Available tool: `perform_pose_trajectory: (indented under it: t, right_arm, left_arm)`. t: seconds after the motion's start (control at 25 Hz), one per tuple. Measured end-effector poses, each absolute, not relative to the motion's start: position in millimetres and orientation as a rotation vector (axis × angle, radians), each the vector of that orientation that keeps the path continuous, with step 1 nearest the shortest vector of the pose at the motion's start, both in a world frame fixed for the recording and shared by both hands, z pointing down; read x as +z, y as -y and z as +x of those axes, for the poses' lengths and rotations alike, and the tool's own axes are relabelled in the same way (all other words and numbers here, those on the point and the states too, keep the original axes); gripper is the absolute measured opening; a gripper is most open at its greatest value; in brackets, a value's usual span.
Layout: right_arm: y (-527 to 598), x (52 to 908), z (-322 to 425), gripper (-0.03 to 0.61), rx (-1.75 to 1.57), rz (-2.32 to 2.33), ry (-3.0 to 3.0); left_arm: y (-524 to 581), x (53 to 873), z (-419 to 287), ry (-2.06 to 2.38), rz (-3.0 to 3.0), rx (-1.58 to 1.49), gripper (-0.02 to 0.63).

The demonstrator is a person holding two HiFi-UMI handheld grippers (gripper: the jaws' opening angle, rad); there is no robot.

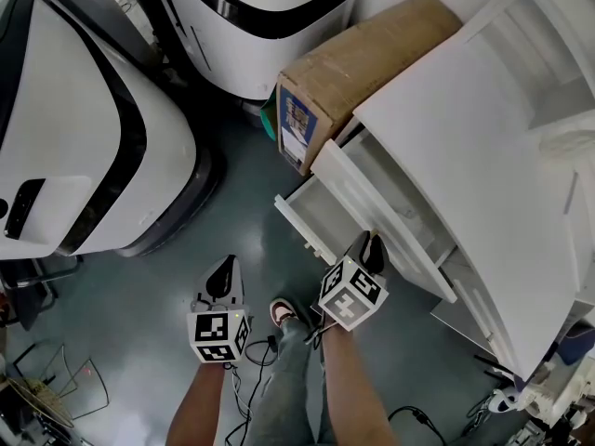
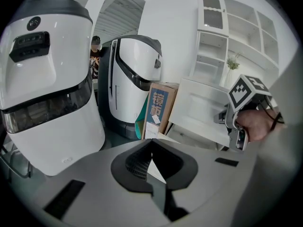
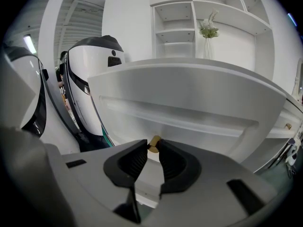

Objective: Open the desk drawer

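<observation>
Pinches the small brass knob (image 3: 154, 141) of the desk drawer (image 3: 189, 110) in the right gripper (image 3: 151, 146); holds the left gripper (image 2: 151, 143) clenched on nothing, off to the left, farther from the desk (image 1: 465, 147); finds the drawer already part-way out, dead ahead, front panel running crosswise to the jaws; probably calls for a straight pull back toward the person.

Bare floor (image 1: 228, 235) left of the drawer (image 1: 321, 214); cardboard box (image 1: 349, 68), white machines (image 1: 84, 137) close around
</observation>
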State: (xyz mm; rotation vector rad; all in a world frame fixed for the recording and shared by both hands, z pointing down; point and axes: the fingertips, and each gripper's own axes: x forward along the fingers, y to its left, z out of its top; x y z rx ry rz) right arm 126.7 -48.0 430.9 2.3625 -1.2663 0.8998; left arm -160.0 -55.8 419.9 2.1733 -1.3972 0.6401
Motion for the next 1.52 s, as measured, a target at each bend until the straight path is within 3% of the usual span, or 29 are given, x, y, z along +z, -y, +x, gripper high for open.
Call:
perform_pose_trajectory:
  t: [1.52]
  right_arm:
    - [4.9,435.0,60.4,0.081,0.926,2.264,1.344]
  left_arm:
    - [16.8,413.8,-199.2,1.451,2.135,0.611,0.018]
